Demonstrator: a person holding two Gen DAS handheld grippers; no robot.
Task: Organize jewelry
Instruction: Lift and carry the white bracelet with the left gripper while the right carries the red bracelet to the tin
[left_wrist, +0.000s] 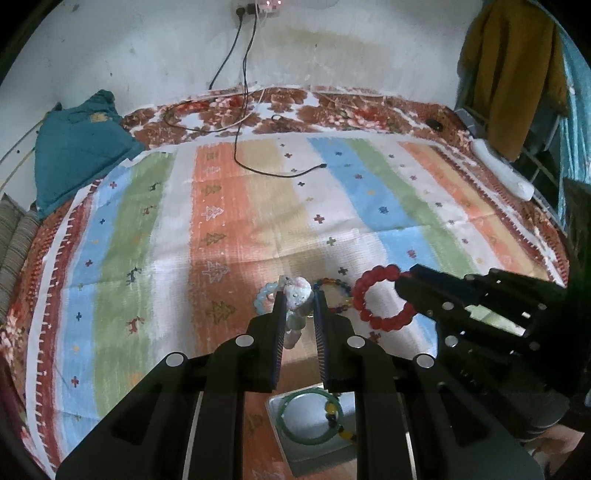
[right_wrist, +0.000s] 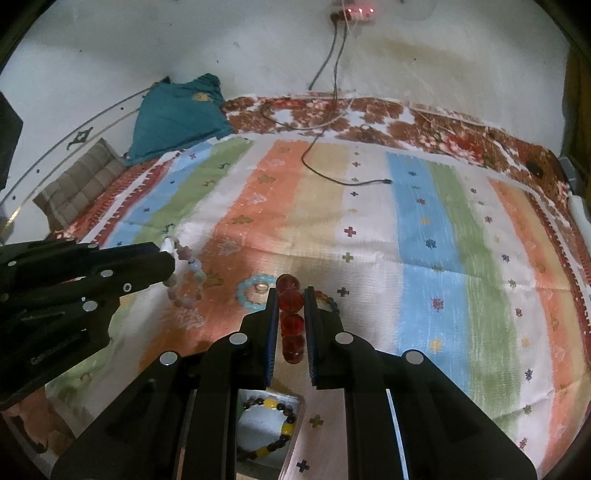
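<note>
My left gripper (left_wrist: 299, 302) is shut on a pale pastel bead bracelet (left_wrist: 300, 287), which hangs above the striped cloth (left_wrist: 229, 236). My right gripper (right_wrist: 291, 293) is shut on a red bead bracelet (right_wrist: 291, 325), seen edge-on between its fingers. From the left wrist view the right gripper (left_wrist: 404, 281) holds that red bracelet (left_wrist: 369, 295) as a full ring. A light blue bracelet (right_wrist: 248, 293) and a multicoloured bead bracelet (left_wrist: 338, 286) lie on the cloth beneath. Under both grippers a small metal tray (left_wrist: 295, 454) holds a green bangle (left_wrist: 295, 435) and a yellow-and-black bead bracelet (right_wrist: 284, 428).
A black charging cable (left_wrist: 258, 171) trails from the wall socket onto the cloth. A teal garment (left_wrist: 74, 147) lies at the back left, next to a grey striped cushion (right_wrist: 81, 184). A white power strip (left_wrist: 506, 173) sits on the right edge, below hanging mustard fabric (left_wrist: 509, 74).
</note>
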